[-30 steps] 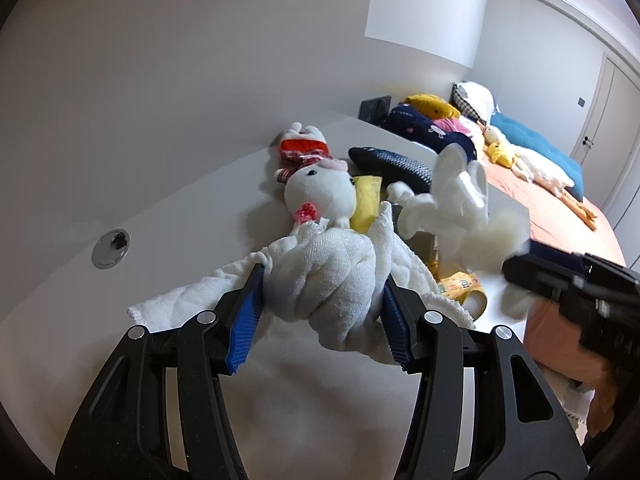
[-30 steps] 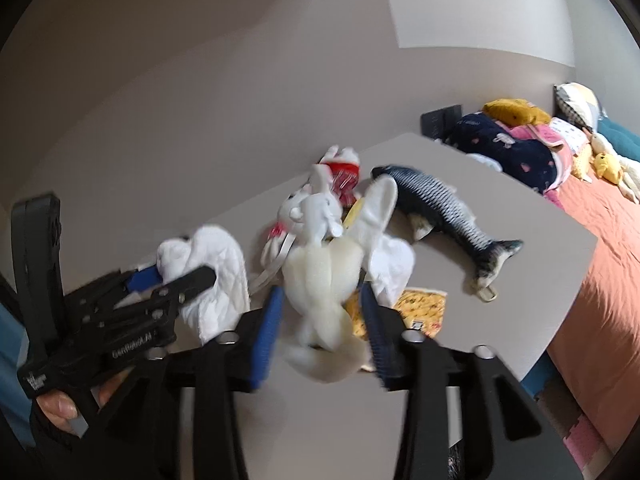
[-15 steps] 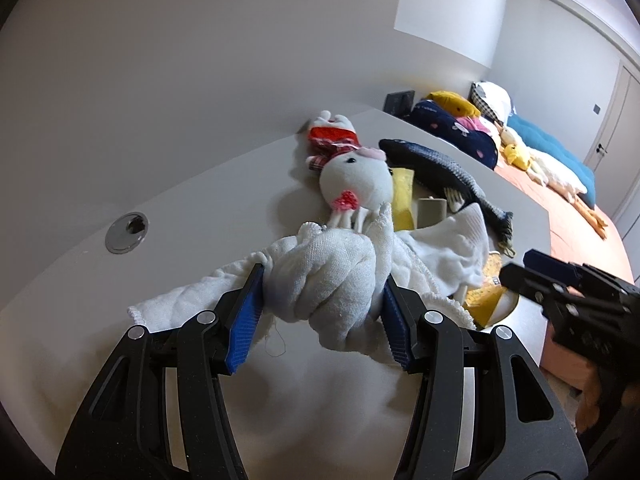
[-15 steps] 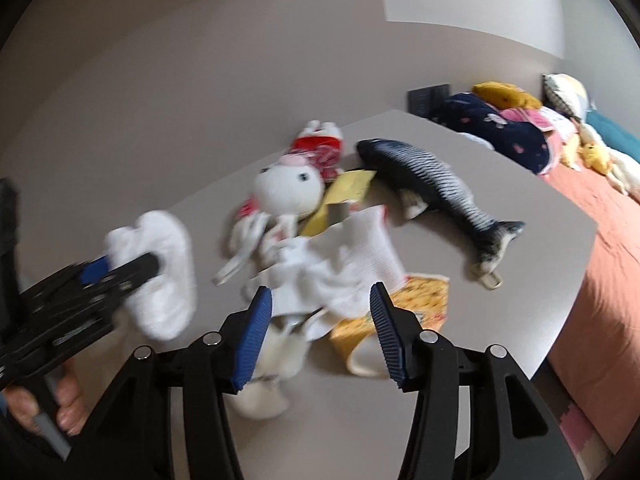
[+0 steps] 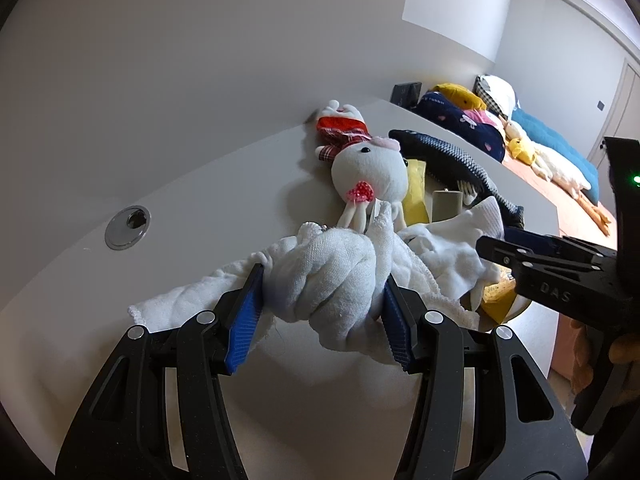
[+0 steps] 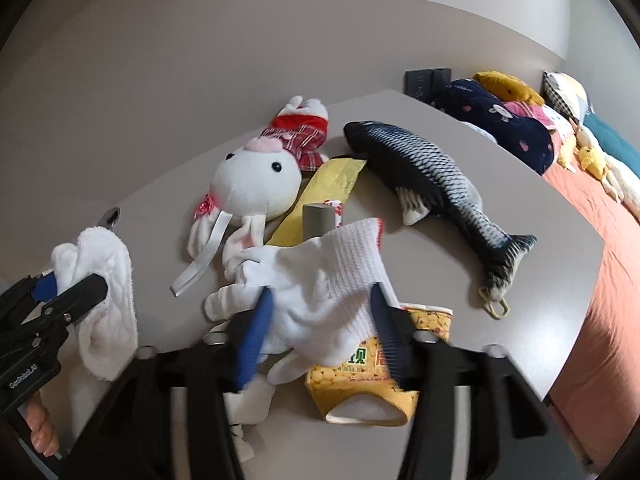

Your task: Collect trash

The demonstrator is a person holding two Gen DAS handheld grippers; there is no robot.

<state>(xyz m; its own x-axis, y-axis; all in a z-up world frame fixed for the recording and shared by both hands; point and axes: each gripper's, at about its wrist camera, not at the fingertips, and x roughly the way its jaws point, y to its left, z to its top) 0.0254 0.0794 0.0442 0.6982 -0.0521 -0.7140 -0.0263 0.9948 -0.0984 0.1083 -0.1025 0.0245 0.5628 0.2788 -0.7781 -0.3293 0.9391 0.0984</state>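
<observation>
A pale grey worktop [image 6: 460,184] runs along a plain grey wall, with a bed [image 6: 612,248] in an orange sheet at the right carrying a row of plush toys. On the worktop, far side, a dark blue plush fish [image 6: 432,184] lies with its head far left and tail near right. Left of it a white plush rabbit [image 6: 256,188] with a red plaid bow lies face up on a yellow packet [image 6: 328,184].

The left gripper [image 5: 322,300] is clamped on a bunched white cloth [image 5: 332,276], whose loose end trails left across the worktop.

The right gripper [image 6: 320,320] has just been closing; its blue pads press on a white knit glove [image 6: 320,280], ribbed cuff pointing far right, fingers [image 6: 224,300] near left. Under the glove a yellow paper cup [image 6: 360,380] lies on its side, its mouth toward the near edge, printed with green characters too partly covered to read.

The right gripper's body reads "DAS"; the left one's label is too blurred to read.
</observation>
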